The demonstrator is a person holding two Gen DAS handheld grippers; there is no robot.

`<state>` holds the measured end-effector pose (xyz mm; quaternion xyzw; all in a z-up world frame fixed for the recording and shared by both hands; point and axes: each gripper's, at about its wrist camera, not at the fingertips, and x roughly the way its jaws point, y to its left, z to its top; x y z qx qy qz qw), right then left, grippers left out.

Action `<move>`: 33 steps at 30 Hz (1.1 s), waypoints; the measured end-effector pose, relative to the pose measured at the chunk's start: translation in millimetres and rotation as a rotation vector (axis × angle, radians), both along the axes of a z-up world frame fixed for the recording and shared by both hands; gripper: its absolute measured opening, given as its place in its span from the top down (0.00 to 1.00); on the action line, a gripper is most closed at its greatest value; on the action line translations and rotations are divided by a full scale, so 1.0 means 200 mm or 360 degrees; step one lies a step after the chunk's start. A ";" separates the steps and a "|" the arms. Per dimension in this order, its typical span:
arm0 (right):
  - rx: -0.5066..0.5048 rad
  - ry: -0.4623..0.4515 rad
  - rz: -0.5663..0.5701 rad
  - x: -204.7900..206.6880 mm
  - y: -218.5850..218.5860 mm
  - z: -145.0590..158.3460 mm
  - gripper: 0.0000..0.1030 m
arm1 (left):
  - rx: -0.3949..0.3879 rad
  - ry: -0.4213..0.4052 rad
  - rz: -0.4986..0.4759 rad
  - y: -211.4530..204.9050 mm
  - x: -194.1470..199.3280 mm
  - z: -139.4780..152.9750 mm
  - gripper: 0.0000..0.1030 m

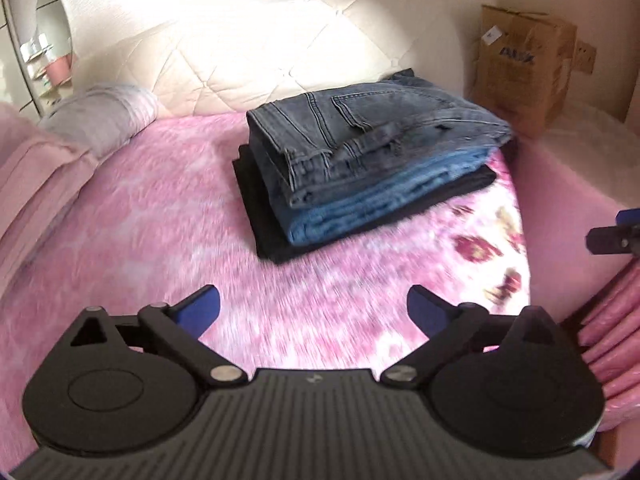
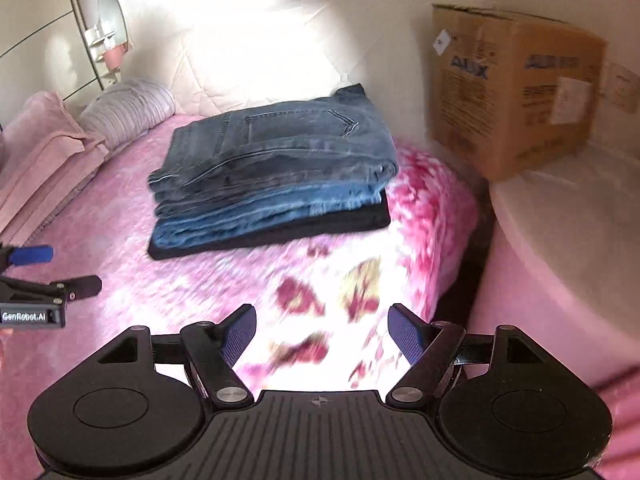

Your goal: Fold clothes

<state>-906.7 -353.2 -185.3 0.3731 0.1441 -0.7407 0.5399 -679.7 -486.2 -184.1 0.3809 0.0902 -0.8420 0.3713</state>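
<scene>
Denim sits finished: your folded jeans (image 1: 372, 136) top a squared stack on the pink blanket (image 1: 160, 220), near the cardboard box (image 1: 520, 68). Your left gripper (image 1: 313, 312) and right gripper (image 2: 322, 334) hover spread and empty, clear of it.

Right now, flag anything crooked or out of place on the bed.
Nothing stands out. The folded dark grey jeans sit on lighter blue jeans and a black garment, edges only slightly staggered, on the pink fuzzy blanket.
</scene>
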 end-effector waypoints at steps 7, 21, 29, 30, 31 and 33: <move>-0.0028 0.0007 -0.0116 0.26 0.28 0.23 0.26 | -0.0006 0.0132 0.0025 0.30 0.19 0.25 0.03; -0.0050 0.0035 -0.0110 0.31 0.43 0.62 0.26 | 0.0061 0.0138 0.0175 0.45 0.16 0.59 0.03; -0.0048 0.0060 -0.0064 0.26 0.46 0.74 0.26 | 0.0098 0.0103 0.0132 0.51 0.12 0.73 0.04; -0.0040 0.0049 -0.0069 0.25 0.46 0.75 0.26 | 0.0072 0.0089 0.0144 0.52 0.12 0.74 0.04; -0.0035 0.0047 -0.0075 0.25 0.47 0.76 0.26 | 0.0047 0.0078 0.0156 0.52 0.12 0.76 0.04; -0.0031 0.0050 -0.0084 0.24 0.47 0.78 0.26 | 0.0030 0.0088 0.0166 0.53 0.12 0.78 0.04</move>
